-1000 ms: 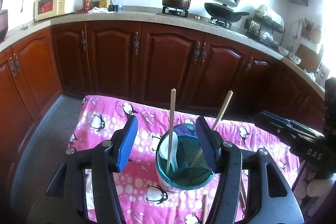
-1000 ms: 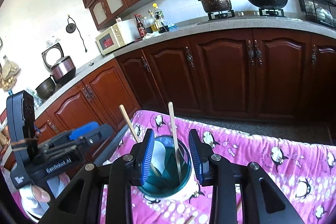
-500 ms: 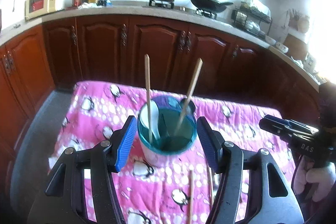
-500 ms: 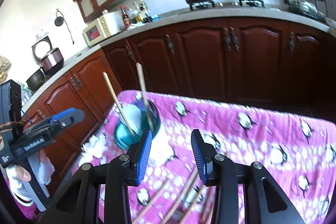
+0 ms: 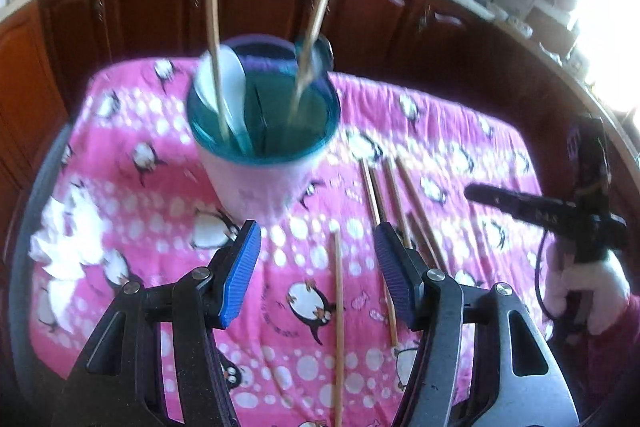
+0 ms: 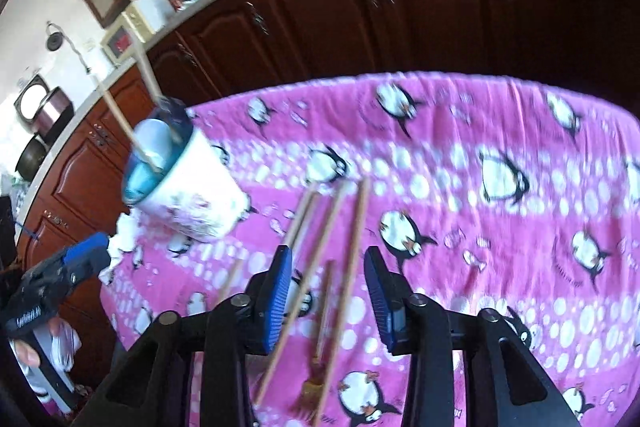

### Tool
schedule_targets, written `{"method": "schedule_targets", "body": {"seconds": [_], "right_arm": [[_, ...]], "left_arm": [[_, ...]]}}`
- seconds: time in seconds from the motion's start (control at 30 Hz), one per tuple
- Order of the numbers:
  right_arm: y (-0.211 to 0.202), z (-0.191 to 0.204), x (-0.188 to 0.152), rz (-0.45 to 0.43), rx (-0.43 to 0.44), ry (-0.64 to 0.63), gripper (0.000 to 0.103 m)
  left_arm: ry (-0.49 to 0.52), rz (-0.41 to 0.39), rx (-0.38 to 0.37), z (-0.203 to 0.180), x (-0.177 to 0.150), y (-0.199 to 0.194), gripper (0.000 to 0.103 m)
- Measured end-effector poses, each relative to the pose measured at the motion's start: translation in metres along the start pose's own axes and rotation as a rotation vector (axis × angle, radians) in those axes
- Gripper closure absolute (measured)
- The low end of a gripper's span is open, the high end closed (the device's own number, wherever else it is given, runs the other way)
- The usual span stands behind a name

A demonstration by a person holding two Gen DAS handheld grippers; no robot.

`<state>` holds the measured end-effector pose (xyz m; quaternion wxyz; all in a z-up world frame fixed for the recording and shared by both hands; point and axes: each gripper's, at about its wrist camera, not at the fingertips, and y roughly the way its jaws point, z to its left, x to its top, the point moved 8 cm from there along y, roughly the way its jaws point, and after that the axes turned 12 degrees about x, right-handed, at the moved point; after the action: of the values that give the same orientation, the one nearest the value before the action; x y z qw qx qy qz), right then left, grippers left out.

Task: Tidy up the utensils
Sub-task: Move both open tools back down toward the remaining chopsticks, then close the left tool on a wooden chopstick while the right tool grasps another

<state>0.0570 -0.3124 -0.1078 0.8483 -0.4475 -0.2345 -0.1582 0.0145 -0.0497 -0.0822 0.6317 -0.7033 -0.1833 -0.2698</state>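
Note:
A white cup with a teal inside [image 5: 260, 179] stands on the pink penguin cloth. It holds two upright chopsticks [image 5: 214, 27] and a white spoon [image 5: 230, 83]. Several loose chopsticks [image 5: 394, 195] lie to its right. My left gripper [image 5: 316, 251] is open, just short of the cup, over one single chopstick [image 5: 339, 315]. My right gripper [image 6: 326, 255] hovers over the loose chopsticks [image 6: 356, 227]. Its jaws are closing, and the sticks run between them in the picture, but the pads press on nothing. The cup [image 6: 200, 199] is to its upper left.
A crumpled white tissue [image 5: 68, 243] lies left of the cup. A short wooden utensil [image 6: 316, 379] lies among the chopsticks. Dark wooden cabinets [image 6: 400, 7] run behind the table. The pink cloth [image 6: 520, 227] stretches to the right. A gloved hand [image 5: 592, 283] holds the right gripper.
Both grippers have sunk and tipped down toward the table. The right one has left the cup and moved right over the loose chopsticks. The left one has drawn back from the cup.

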Motion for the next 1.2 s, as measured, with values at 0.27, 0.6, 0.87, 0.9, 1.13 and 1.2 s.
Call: {"method": "schedule_targets", "body": {"seconds": [0.27, 0.6, 0.87, 0.9, 1.13, 1.2], "right_arm": [[0.028, -0.025, 0.009, 0.037, -0.02, 0.05, 0.073], [0.045, -0.026, 0.015, 0.051, -0.008, 0.06, 0.073], [0.045, -0.027, 0.015, 0.047, -0.015, 0.063, 0.073], [0.045, -0.027, 0.015, 0.046, -0.014, 0.065, 0.073], [0.045, -0.028, 0.013, 0.052, -0.015, 0.065, 0.073], [0.045, -0.029, 0.013, 0.053, -0.014, 0.068, 0.073]], "left_arm": [[0.024, 0.085, 0.012, -0.007, -0.014, 0.037, 0.044], [0.048, 0.117, 0.036, -0.011, -0.022, 0.057, 0.044], [0.049, 0.12, 0.032, -0.014, -0.022, 0.061, 0.044], [0.049, 0.121, 0.029, -0.016, -0.022, 0.061, 0.044], [0.051, 0.122, 0.02, -0.02, -0.021, 0.062, 0.044], [0.053, 0.124, 0.019, -0.022, -0.021, 0.063, 0.044]]}}
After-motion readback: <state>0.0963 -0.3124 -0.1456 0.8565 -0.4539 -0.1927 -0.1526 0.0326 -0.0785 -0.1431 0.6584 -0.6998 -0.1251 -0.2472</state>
